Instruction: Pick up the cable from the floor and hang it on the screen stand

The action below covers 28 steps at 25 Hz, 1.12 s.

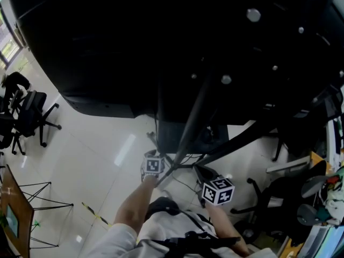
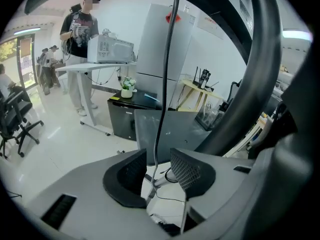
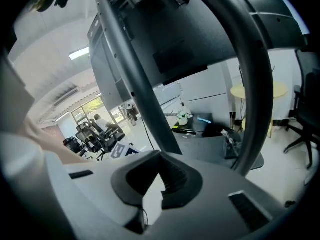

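left gripper view: the left gripper [image 2: 159,168] gapes, a black cable [image 2: 163,104] hanging between its jaws. the right gripper [image 3: 160,176] is closed, empty.

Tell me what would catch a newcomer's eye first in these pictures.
The huge black screen fills the top of the head view. In the left gripper view, a thin dark cable hangs down between the left gripper's open jaws. The right gripper's jaws are shut on nothing.
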Motion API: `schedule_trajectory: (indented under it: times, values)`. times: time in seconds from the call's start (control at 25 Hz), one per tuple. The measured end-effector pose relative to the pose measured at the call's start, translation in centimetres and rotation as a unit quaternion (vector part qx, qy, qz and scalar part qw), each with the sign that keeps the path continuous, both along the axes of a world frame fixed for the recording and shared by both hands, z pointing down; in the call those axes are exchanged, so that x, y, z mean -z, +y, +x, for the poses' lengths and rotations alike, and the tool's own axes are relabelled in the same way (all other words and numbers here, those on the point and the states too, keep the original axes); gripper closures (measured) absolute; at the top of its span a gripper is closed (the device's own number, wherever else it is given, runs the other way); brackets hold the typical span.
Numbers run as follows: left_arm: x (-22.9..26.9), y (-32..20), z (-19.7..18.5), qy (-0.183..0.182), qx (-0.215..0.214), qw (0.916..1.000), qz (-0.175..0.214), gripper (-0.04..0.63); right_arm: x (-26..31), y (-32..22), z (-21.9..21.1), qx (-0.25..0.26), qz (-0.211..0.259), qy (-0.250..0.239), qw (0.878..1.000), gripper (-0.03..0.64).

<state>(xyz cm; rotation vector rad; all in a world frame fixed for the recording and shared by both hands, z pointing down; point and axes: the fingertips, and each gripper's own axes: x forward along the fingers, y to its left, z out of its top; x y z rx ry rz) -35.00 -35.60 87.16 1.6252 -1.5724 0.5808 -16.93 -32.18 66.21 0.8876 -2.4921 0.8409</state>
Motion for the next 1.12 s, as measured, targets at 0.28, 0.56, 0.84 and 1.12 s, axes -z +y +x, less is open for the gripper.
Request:
schedule_trajectory:
  times: [0.28, 0.56, 0.84, 1.12]
  values:
    - [-2.7, -0.8, 0.1, -0.006, -0.033, 0.9990, -0.028, 0.443, -1.2, -1.2, 0.6, -0.031, -0.005, 0.004, 0.999, 0.606]
    - [-3.8, -1.5, 0.2, -0.004, -0.049, 0.9981, -0.036, 0.471, -1.6, -2.1, 1.0, -0.049, -0.005, 0.006, 0.999, 0.606]
    - [-4.2, -2.0, 0.2, -0.020, -0.062, 0.9974, -0.031, 0.563, -2.3, -2.4, 2.0, -0.066, -0.006, 0.007, 0.998, 0.606]
    - [-2.9, 0.5, 2.4, -0.005, -0.065, 0.9975, -0.029, 0.572, -1.9, -1.3, 2.8, -0.061, -0.010, 0.000, 0.998, 0.606]
